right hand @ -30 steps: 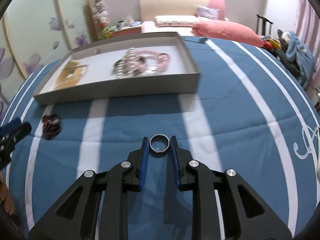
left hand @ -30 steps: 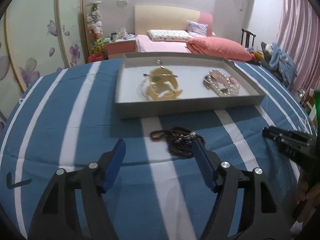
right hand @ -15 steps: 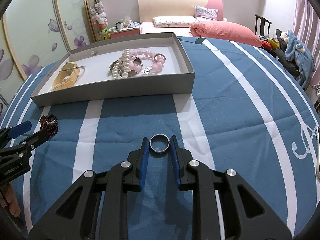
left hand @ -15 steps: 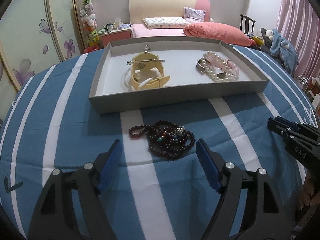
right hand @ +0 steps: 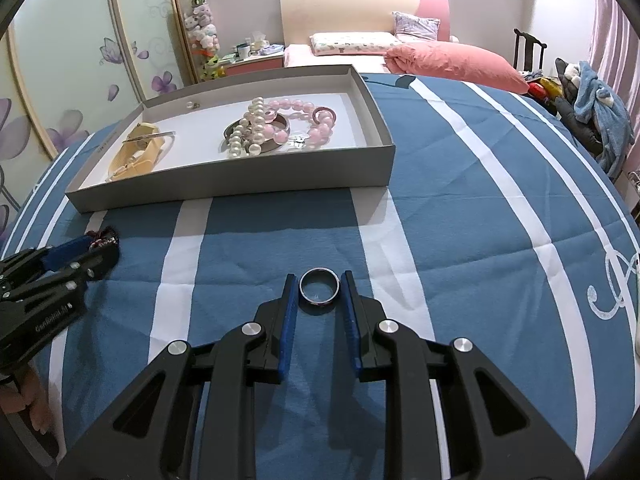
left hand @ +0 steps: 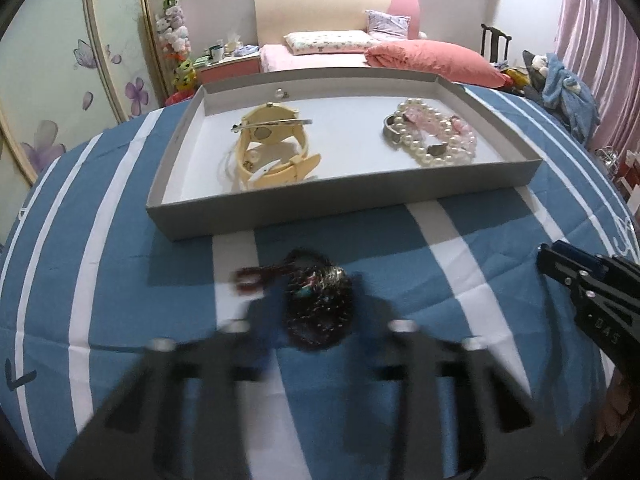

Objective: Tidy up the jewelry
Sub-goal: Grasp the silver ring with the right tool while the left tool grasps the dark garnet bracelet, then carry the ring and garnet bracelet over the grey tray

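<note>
On the blue cloth with white stripes, the right gripper pinches a silver metal ring between its blue pads. The left gripper is smeared by motion blur in its own view, its fingers straddling a heap of dark red beads; whether they press the beads cannot be told. From the right wrist view that heap is mostly hidden behind the left fingers. Beyond lies a shallow grey cardboard tray holding a cream wristwatch and a tangle of white pearl and pink bead bracelets.
</note>
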A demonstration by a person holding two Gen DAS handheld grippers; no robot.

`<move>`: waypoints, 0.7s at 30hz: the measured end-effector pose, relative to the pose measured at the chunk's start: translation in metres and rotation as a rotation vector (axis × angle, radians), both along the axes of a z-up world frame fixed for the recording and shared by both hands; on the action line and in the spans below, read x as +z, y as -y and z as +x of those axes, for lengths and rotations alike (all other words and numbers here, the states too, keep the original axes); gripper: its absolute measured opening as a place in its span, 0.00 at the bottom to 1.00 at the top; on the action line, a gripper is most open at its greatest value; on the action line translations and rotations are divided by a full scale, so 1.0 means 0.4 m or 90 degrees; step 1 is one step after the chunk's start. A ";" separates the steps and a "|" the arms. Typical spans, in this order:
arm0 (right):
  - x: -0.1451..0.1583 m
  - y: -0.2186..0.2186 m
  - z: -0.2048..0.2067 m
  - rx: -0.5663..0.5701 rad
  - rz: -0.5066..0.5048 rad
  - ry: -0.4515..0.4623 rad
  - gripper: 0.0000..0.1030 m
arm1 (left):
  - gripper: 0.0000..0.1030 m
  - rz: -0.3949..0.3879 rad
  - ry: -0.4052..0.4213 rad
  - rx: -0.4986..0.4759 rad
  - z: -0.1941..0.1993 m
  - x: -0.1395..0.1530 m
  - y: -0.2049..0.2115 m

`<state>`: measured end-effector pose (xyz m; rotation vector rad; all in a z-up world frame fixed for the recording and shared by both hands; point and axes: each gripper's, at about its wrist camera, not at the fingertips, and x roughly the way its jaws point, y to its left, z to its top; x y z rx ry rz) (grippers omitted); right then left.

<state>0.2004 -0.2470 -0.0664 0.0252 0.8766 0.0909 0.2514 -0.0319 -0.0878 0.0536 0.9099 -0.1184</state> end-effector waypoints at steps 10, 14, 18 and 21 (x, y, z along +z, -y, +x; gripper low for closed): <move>0.001 0.007 0.002 0.005 0.016 0.001 0.22 | 0.08 -0.043 0.040 -0.005 -0.044 0.028 -0.042; 0.002 0.001 -0.001 0.016 0.019 0.001 0.22 | 0.08 -0.050 0.059 -0.003 -0.063 0.043 -0.054; 0.004 -0.007 -0.005 0.028 0.019 0.004 0.22 | 0.08 -0.059 0.068 0.002 -0.078 0.054 -0.067; 0.004 -0.013 -0.008 0.033 0.019 0.005 0.22 | 0.08 -0.061 0.068 0.006 -0.082 0.055 -0.072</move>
